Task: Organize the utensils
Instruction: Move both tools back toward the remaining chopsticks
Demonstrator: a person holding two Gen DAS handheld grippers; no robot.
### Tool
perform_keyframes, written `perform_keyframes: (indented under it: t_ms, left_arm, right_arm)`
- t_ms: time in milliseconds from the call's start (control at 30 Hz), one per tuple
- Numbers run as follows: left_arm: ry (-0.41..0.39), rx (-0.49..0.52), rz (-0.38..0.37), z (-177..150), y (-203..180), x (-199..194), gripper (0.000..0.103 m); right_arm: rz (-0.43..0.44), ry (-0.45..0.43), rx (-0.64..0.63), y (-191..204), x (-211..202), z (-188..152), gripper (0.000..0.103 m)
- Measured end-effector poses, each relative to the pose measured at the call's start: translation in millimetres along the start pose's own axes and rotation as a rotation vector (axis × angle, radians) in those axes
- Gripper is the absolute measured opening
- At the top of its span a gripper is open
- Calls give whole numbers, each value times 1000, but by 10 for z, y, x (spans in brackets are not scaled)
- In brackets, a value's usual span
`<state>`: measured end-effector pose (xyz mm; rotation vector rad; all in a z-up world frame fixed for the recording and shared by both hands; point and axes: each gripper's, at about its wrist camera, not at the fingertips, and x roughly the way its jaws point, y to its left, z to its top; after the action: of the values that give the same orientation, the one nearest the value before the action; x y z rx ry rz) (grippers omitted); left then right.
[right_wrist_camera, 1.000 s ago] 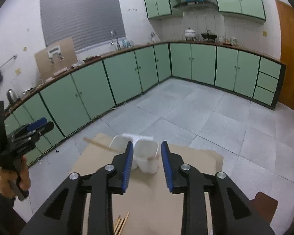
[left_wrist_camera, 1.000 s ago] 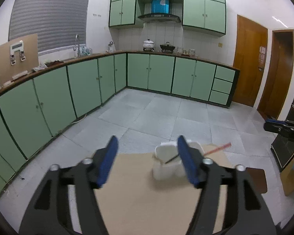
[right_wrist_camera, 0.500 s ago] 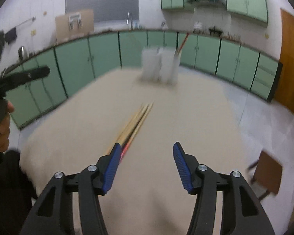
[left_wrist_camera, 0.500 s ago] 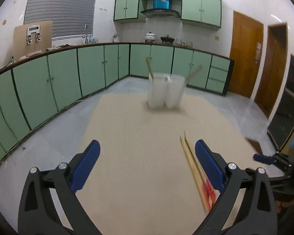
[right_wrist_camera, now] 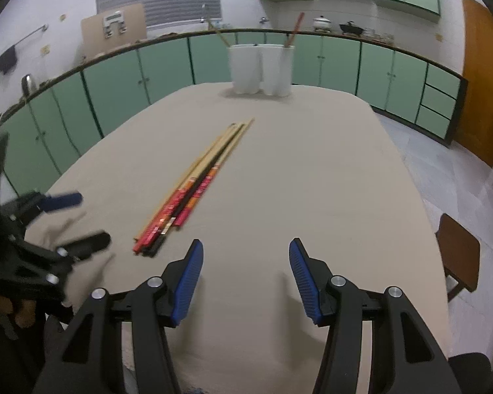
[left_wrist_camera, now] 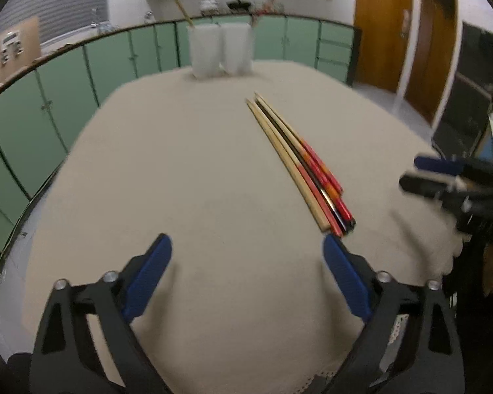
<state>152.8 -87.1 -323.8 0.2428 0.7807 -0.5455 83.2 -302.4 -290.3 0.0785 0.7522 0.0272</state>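
Both tools, left tool [left_wrist_camera: 243, 256] and right tool [right_wrist_camera: 245, 262], are hanging spread wide, empty. Chopsticks [right_wrist_camera: 194, 185] are lying bunched on the surface [right_wrist_camera: 312, 180], probably light, stiff, slippery; pinching mid-length looks best.

A matt beige cloth covers the desk [right_wrist_camera: 312, 177], slightly rough in weave. The chopsticks [right_wrist_camera: 194, 184] look like smooth wood, pale at the tips, with glossy red and black lacquer at the thick ends. The white holder [right_wrist_camera: 261, 69] seems matt plastic. Each hand-held gripper [right_wrist_camera: 245, 275] is matt black plastic with ribbed blue pads [left_wrist_camera: 346, 279] and shiny metal screws.
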Motion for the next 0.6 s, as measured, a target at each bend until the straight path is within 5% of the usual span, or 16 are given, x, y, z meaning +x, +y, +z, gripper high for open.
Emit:
perform_keyframes:
  t_ms: [600]
  left_arm:
    - [1,57,-33,39,-328,163,81]
  right_arm:
    - [12,36,-4,-46,118,-52,53]
